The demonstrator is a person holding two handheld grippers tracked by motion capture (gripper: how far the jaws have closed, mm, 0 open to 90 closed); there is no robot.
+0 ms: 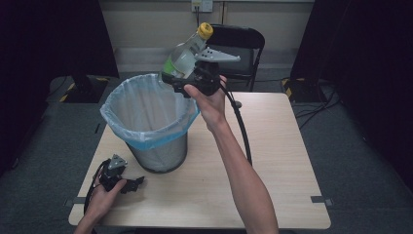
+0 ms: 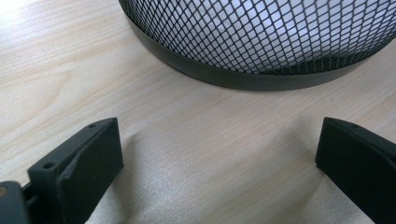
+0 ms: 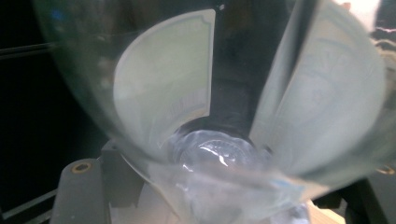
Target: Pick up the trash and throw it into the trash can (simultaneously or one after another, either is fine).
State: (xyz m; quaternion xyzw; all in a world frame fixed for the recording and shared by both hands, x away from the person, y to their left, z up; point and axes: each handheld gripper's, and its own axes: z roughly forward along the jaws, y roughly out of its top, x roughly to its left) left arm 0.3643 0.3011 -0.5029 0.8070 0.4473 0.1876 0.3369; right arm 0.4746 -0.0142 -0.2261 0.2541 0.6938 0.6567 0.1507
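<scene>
A clear plastic bottle (image 1: pixel 183 57) with a yellow cap and a green label hangs tilted over the far rim of a black mesh bin (image 1: pixel 157 155), cap pointing up and away. My right gripper (image 1: pixel 171 78) is shut on the bottle's lower body. In the right gripper view the bottle (image 3: pixel 163 102) is pressed close to the camera, its label and ribbed base blurred. My left gripper (image 1: pixel 137 183) rests on the table (image 1: pixel 272 146) just in front of the bin. Its jaws stand wide apart with nothing between them, and the left gripper (image 2: pixel 219 158) faces the bin's base (image 2: pixel 243 77).
The bin is lined with a pale blue bag (image 1: pixel 117 122) folded over its rim. A black chair (image 1: pixel 243 44) stands behind the table's far edge. The right gripper's cable (image 1: pixel 242 129) trails across the table. Bare wood lies to the right of the arm.
</scene>
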